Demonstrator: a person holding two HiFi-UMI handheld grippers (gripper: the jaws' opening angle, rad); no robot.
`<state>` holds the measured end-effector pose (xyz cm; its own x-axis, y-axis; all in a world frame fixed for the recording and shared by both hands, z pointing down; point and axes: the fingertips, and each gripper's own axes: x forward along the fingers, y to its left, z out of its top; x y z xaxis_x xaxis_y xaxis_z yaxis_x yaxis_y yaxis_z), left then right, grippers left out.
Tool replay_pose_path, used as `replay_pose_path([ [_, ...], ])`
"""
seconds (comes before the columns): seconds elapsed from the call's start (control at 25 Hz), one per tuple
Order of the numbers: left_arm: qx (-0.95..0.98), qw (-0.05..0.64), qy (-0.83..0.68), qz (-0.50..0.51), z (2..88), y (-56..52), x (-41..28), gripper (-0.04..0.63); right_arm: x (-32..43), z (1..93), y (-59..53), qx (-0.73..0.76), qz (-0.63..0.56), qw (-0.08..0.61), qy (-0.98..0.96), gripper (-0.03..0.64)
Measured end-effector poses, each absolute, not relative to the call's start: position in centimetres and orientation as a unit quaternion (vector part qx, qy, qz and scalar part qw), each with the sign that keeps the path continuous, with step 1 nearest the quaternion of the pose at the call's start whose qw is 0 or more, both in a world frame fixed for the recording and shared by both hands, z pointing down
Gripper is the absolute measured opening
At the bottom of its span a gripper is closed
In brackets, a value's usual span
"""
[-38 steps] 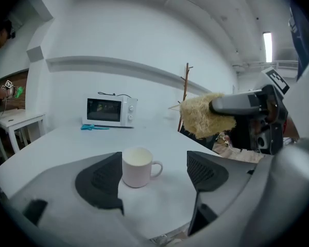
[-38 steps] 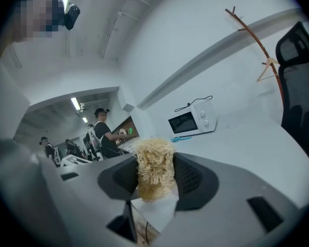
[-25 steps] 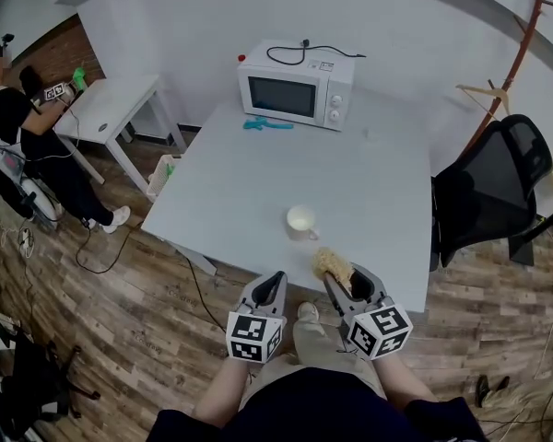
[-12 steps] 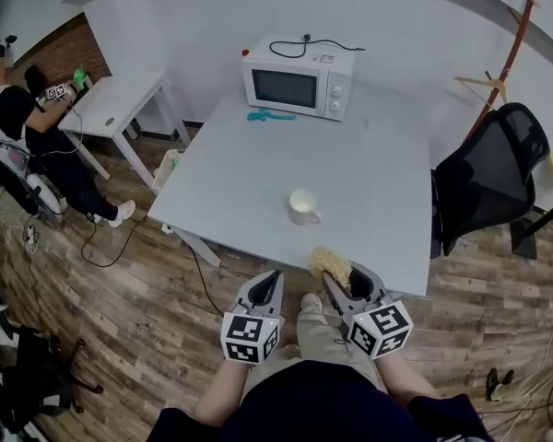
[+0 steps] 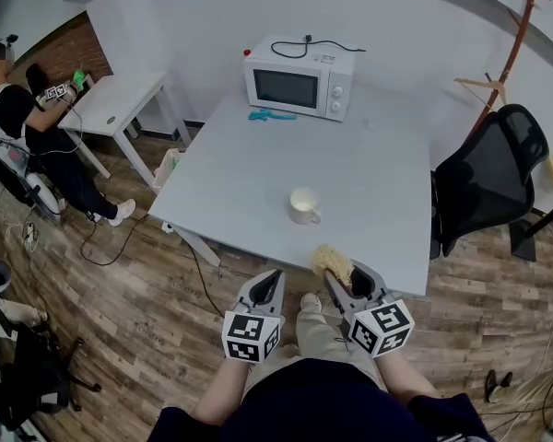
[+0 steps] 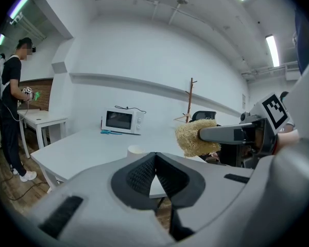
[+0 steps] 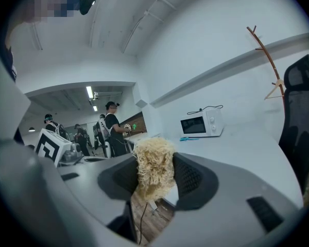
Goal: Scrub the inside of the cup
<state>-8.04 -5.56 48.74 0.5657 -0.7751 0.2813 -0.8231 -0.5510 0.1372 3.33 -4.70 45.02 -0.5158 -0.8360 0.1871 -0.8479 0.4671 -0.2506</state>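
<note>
Carrying the straw-coloured scrubber [image 7: 153, 161] pinched between the pads of our right hand-held gripper [image 7: 154, 178], we judge that we are at the approach. Both tools hang short of the near edge of the tabletop [image 5: 249, 178]. The cup [image 5: 302, 204] sits upright near that edge, at about 11 o'clock from the scrubber and 1 o'clock from our left hand-held gripper [image 5: 274, 282], well apart from both. The left one is clenched with nothing between its jaws. To do this well we should spread it and steady the cup first, perhaps by the wall or by the handle [image 5: 315, 217], which points to about 5 o'clock. Then we should bring the scrubber down through the mouth from above and turn it against wall and bottom; a lone push could tip or slide the cup. Its inside looks pale, and we cannot tell whether any liquid lies in it. The microwave [image 5: 300, 78], at 12 o'clock on the far side, has its door closed.
</note>
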Motion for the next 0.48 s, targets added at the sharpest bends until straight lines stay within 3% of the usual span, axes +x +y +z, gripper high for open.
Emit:
replay_pose_path([
  [0.48,0.872,0.134,-0.462,0.091,49.15,-5.95,-8.28,0.017,2.79,44.94,-5.65,0.485,0.155,0.020,-0.861,0.176],
])
